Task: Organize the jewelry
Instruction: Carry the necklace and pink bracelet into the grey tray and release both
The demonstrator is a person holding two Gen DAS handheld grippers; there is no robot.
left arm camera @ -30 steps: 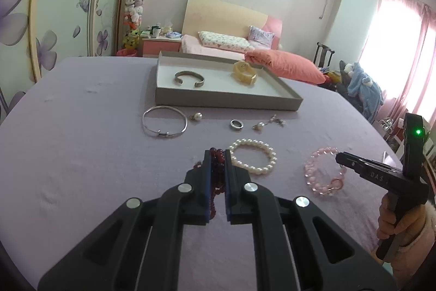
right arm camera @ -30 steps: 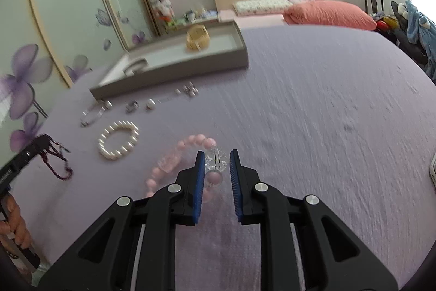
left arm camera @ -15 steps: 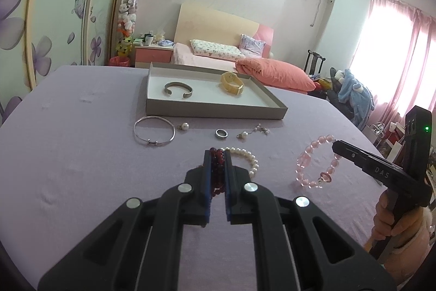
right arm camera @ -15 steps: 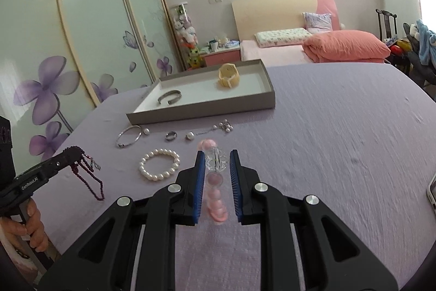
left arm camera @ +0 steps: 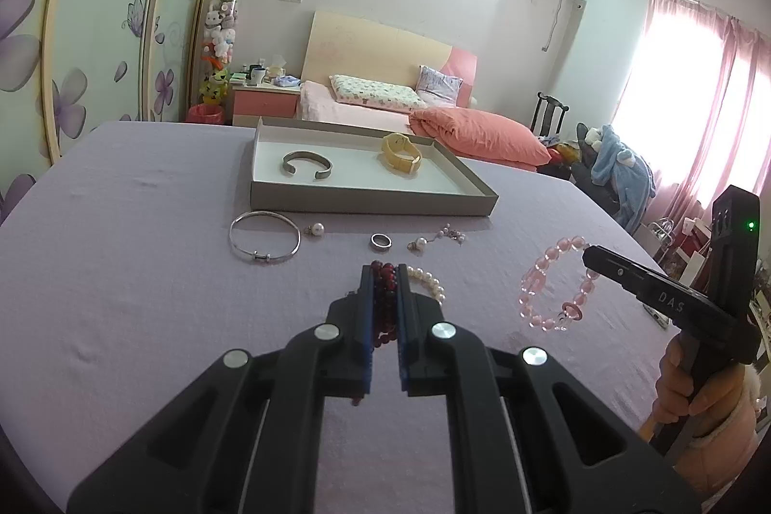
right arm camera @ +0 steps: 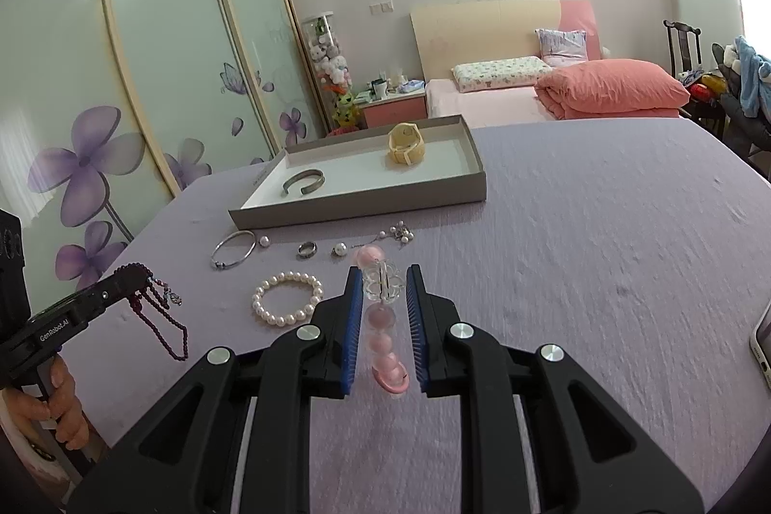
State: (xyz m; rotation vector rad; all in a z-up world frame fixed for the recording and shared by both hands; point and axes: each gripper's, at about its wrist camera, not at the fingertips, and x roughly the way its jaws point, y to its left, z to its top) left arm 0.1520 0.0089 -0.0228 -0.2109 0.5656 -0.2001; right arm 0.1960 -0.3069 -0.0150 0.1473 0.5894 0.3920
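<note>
Lilac cloth (left arm camera: 144, 273) covered the wide surface on which the jewelry lay. Near its far edge sat a shallow grey tray (left arm camera: 376, 203), and inside it rested an open silver cuff (left arm camera: 307, 164) to one side and a yellow watch (left arm camera: 401, 153) to the other, well apart. Just in front of the tray, on the cloth, lay a thin silver bangle (left arm camera: 264, 235), a loose pearl (left arm camera: 316, 229) beside it, a small ring (left arm camera: 380, 241) and a pearl earring with a short chain (left arm camera: 436, 238). Nearer the person lay a white pearl bracelet (right arm camera: 287, 304).

The left gripper (left arm camera: 384, 280) had its jaws pressed tight on a dark red bead strand (right arm camera: 159, 311), which hung from the tips in loops clear of the cloth. The right gripper (right arm camera: 384, 287) was pinching a pink bead bracelet (left arm camera: 554, 285) by its clear, flower-shaped crystal bead, and the bracelet dangled as an open ring above the cloth. A hand (left arm camera: 679, 384) with a pale fleecy cuff gripped the right tool's handle; another hand (right arm camera: 43, 413) gripped the left one. Both held pieces hung short of the tray, on the near side of the row of small pieces.
</note>
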